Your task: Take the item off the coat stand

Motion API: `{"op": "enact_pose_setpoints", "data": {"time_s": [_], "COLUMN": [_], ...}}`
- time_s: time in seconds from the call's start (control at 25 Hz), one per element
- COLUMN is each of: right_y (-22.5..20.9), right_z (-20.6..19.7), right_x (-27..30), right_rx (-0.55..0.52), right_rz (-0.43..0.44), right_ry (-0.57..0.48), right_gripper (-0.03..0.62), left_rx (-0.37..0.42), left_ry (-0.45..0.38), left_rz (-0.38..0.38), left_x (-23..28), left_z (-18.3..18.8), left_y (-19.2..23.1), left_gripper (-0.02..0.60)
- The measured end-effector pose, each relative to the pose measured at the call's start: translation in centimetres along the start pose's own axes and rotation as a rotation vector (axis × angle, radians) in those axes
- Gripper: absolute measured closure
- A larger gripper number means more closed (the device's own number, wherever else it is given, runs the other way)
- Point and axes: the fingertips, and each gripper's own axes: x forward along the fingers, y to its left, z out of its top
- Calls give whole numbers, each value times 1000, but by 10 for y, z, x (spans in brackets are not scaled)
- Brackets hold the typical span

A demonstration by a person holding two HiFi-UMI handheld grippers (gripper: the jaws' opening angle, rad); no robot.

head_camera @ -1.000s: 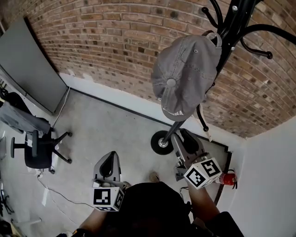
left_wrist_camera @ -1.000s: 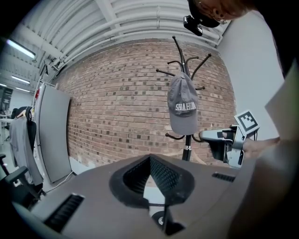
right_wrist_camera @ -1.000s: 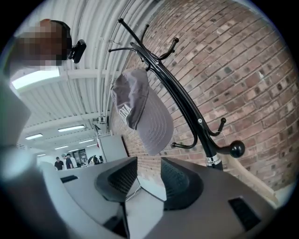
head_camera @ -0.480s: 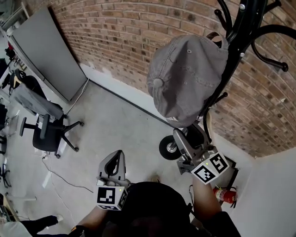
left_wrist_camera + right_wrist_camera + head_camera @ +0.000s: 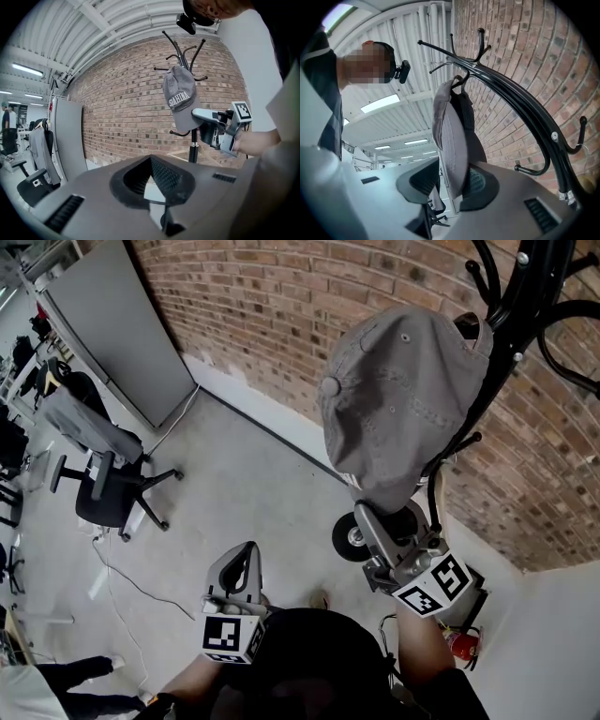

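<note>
- While the grey cap (image 5: 403, 399) hangs from an upper hook of the black coat stand (image 5: 525, 296) against the brick wall (image 5: 272, 315), the task looks to be at the grasping step. Nothing has come off yet.
- The right gripper (image 5: 373, 519) is raised under the cap with the brim standing between its jaws. The jaws have just been closing, but they are partly apart. The brim lies against one pad, and a gap shows on the other side, so I would not call it a grip yet.
- The left gripper (image 5: 246, 554) is held low in front of the person, well apart from the stand. Its jaws are together and hold nothing.
- As I judge it, the next move calls for pinching the brim firmly. The cap then needs lifting up and away so its back strap clears the hook, rather than being pulled straight down against it.
- From where I stand, how the strap sits on the hook is hard to make out. The cap's own crown covers most of that spot.
- The top of the stand is cut off in the head view. The right gripper hides part of the stand's round base (image 5: 349, 538).
- A person stands far off at the left edge of the left gripper view, too small to tell more.
</note>
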Motion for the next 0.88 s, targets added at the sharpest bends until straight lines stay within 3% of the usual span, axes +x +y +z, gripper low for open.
{"op": "enact_pose_setpoints", "data": {"time_s": [0.2,0.56,0.88], "right_y": [11,35,56], "right_z": [-4,26,81], "right_x": [1,14,72], "right_rx": [-57,-100,-207], "right_rz": [-10,9,86], "right_ry": [33,8,-50], "right_gripper": [549,559,559], "left_rx": [-15,-28,-55], "left_ry": [-8,-34,-102], "left_rz": [-9,-14,38], "left_x": [3,4,-12], "left_z": [-2,6,18], "left_y": [-2,6,40], "left_gripper": [557,557,557]}}
